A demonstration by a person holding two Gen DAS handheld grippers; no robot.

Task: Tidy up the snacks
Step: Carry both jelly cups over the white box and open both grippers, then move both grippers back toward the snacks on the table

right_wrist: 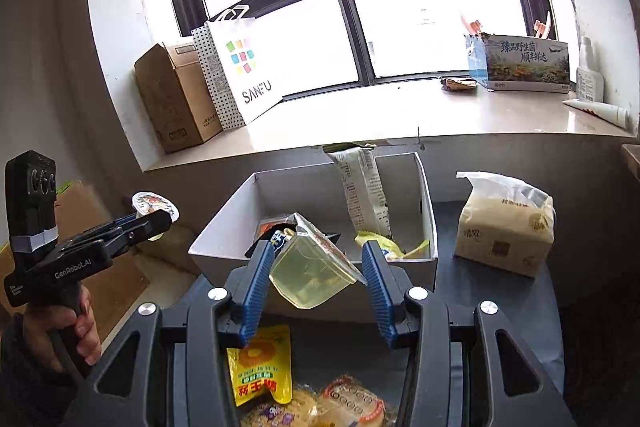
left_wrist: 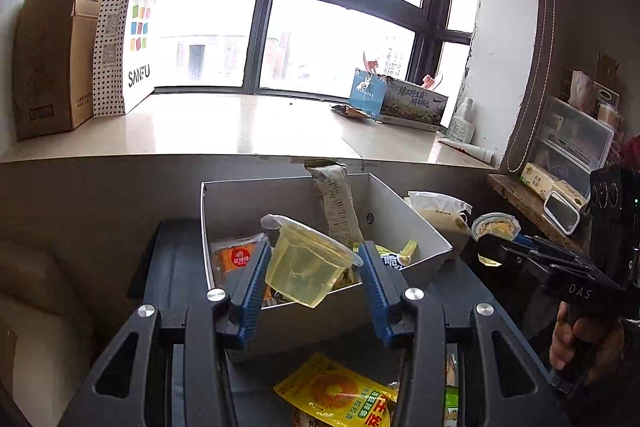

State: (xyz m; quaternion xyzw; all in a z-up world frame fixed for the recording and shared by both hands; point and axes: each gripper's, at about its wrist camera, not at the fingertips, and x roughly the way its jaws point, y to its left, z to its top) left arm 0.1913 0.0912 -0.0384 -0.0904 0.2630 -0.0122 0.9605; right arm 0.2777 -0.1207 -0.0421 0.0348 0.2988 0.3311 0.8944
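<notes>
Left wrist: both hands raised, each gripper's fingers (left_wrist: pixel 256 267) clamped on a jelly cup (left_wrist: pixel 308 263).

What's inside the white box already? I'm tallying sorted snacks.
In the white box: a tall pale packet leaning upright, an orange packet, a yellow-green wrapper. The held jelly cups hide the middle of its floor.

box (right_wrist: pixel 428 211) on table (right_wrist: pixel 532 307) under windowsill (right_wrist: pixel 400 123) | tissue pack (right_wrist: pixel 506 223) just right of box | snack bags (right_wrist: pixel 260 363) in front of it
</notes>
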